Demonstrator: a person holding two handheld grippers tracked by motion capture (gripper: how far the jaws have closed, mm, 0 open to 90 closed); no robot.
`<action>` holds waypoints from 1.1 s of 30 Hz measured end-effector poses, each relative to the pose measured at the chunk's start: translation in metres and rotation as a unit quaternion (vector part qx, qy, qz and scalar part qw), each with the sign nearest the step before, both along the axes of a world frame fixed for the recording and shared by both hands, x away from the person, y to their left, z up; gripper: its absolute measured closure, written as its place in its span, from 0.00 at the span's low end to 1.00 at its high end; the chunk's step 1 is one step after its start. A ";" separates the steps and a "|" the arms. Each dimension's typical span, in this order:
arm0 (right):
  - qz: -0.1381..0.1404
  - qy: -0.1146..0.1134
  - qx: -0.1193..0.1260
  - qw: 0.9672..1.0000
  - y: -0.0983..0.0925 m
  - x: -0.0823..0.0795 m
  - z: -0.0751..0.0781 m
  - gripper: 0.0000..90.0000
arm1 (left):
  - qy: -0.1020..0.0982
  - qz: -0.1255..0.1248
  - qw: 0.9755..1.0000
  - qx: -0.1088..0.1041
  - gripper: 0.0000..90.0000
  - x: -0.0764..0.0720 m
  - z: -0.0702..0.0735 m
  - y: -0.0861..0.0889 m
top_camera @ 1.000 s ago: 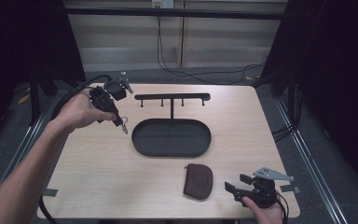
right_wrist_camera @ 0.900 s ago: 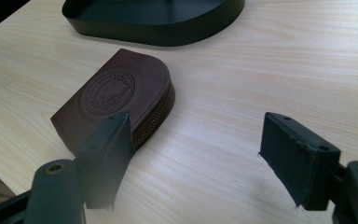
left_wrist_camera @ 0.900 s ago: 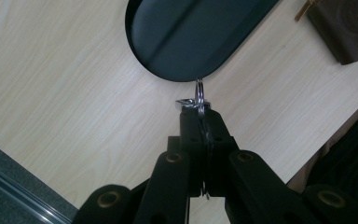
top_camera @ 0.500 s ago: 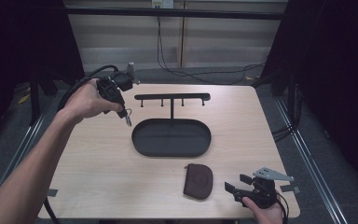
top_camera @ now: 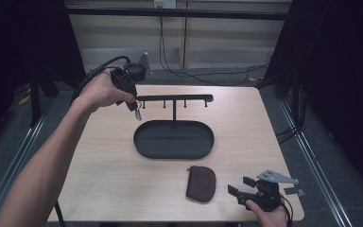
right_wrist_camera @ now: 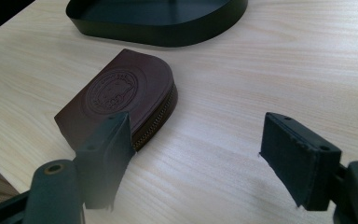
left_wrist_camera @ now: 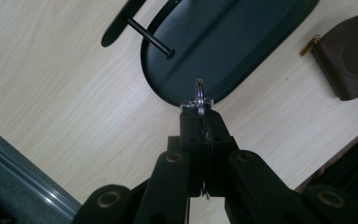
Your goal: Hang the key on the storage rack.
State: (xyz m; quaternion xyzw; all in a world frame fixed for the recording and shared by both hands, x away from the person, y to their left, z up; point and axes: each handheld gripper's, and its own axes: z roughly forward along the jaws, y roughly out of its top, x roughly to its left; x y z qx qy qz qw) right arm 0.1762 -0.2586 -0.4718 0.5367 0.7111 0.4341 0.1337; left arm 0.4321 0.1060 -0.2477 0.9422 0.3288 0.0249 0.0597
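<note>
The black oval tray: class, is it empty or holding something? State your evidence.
Empty. The black oval tray shows a bare floor in the high view; the brown pouch lies outside it on the table.

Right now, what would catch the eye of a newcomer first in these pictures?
The left gripper, raised near the black metal hook rack, pinches a silver key ring above the black oval tray. Near the table's front edge, a brown zipped leather pouch lies beside the open right gripper.

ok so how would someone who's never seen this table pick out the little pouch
Start at the black oval tray in the middle of the pale wooden table, then look toward the near edge on the person's right. The brown pouch lies flat there, between the tray and the open right gripper. It is the only brown thing, with a round embossed emblem and a zip along its edge.
</note>
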 end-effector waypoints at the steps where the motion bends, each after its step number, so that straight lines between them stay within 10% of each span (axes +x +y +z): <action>1: 0.000 -0.001 0.001 1.000 0.000 0.000 0.000 0.27 | 0.000 0.002 1.000 0.004 0.99 0.002 0.000 -0.001; 33: 0.011 -0.002 0.004 1.000 0.001 -0.001 0.000 0.27 | -0.004 0.073 0.997 0.004 0.99 0.041 -0.011 -0.017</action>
